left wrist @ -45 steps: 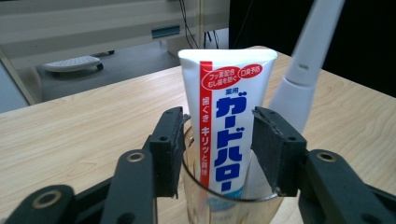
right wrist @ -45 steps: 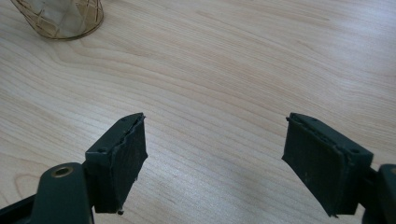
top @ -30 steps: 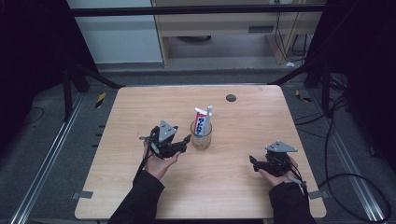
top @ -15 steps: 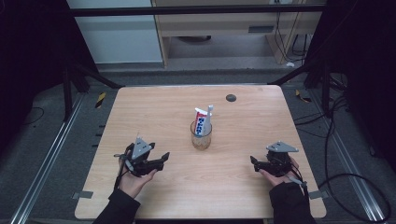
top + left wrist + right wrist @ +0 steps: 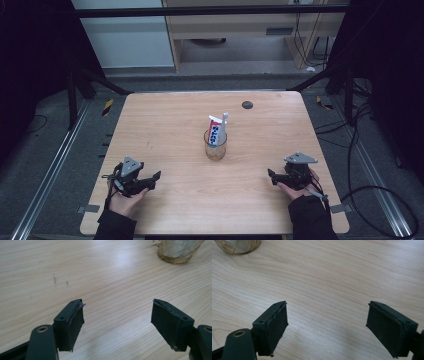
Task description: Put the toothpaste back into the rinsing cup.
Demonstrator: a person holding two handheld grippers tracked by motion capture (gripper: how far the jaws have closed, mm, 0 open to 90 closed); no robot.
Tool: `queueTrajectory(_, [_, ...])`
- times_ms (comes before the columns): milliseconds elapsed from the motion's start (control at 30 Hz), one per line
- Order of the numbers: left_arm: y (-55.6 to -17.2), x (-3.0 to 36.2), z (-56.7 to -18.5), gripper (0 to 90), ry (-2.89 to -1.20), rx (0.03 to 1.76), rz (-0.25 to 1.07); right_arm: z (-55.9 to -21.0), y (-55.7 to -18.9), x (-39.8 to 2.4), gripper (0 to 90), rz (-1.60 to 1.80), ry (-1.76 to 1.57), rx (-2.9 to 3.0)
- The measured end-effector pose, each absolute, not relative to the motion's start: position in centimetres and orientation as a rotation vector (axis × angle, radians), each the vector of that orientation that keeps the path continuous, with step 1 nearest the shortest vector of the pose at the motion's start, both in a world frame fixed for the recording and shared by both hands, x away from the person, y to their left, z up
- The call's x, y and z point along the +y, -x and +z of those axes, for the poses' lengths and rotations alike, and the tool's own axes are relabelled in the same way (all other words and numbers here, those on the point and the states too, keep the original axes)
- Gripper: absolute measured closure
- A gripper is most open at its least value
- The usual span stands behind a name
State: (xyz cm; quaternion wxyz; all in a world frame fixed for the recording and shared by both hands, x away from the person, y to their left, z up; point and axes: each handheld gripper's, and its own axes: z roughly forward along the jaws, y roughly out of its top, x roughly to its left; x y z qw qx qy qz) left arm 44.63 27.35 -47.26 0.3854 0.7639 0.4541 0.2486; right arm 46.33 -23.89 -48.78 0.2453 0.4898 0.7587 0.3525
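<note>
A clear glass (image 5: 215,148) stands upright at the middle of the wooden table (image 5: 175,125), holding a white, red and blue toothpaste tube (image 5: 216,130) that leans in it. My left gripper (image 5: 152,180) lies low near the front left, well away from the glass. Its jaws have just been opening and stand wide with nothing between them (image 5: 117,312). The foot of the glass (image 5: 178,251) shows far up on the right. My right gripper (image 5: 272,176) rests near the front right, open and empty (image 5: 327,315), with the glass (image 5: 238,246) far off at the upper left.
A small dark round spot (image 5: 247,104) marks the table's far side. Metal rails run along the floor on both sides, and cables (image 5: 360,150) trail at the right. A pale cabinet (image 5: 125,35) stands beyond the far edge.
My left gripper has drawn back from beside the glass, to the left and toward the near edge, sinking lower. The right gripper has kept still.
</note>
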Motion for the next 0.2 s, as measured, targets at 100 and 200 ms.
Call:
queueTrajectory(100, [-44.8,28.3,-47.6,23.9,-1.946,1.186,0.65,-48.8,-46.3,-24.0,16.2,0.963,-1.341,2.063])
queueTrajectory(200, [-44.9,28.9,-47.9,23.8,-1.954,1.208,0.67,-48.8,-46.4,-24.0,15.7,0.956,-1.344,2.061])
